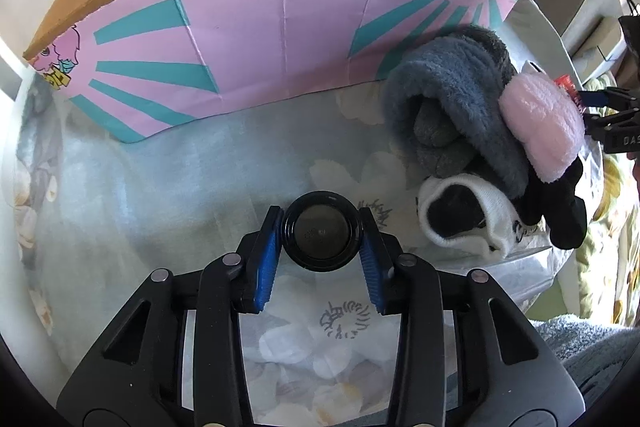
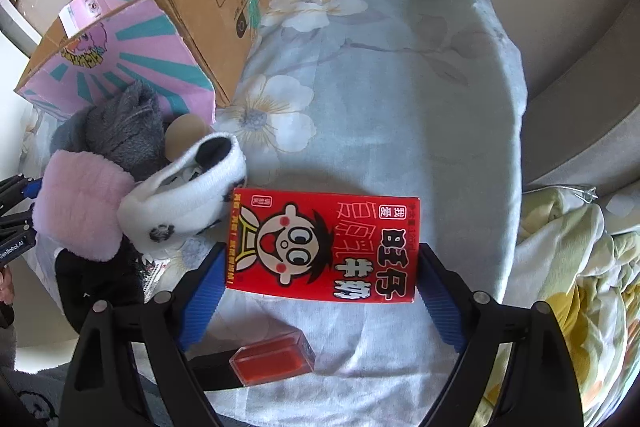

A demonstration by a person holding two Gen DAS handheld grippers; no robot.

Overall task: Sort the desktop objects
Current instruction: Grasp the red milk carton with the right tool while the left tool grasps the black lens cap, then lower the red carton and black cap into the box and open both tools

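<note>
Black plastic, round, seen end-on: the black round cap-topped object sits between the blue ribbed pads of the left gripper; what lies under the cap is hidden, so whether it is a bottle or jar cannot be told; both pads touch its rim, jaws drawn narrow and gripping it; gripper points steeply down at the pale blue floral cloth.

Right gripper also points steeply down, jaws wide; the red rectangular milk carton with a cartoon face lies flat between its blue pads; the far pad seems to meet the carton's edge, the near one is just at its corner; a firm grip cannot be confirmed.

Below the carton, between the gripper's arms, a small clear box with orange-red contents; its lower end is cut by the dark bar under it.

Ahead of the left gripper stands the pink-and-teal printed cardboard box, its top cut off by the frame edge; its inside is not visible.

To the right of the left gripper, a pile of soft items: grey fuzzy sock bundle, pink fluffy piece, white knit sock with black inside, black fabric partly buried; a tan round thing peeks out behind the pile, unidentifiable.

Yellow-green rumpled bedding lies right of the right gripper, well apart.
</note>
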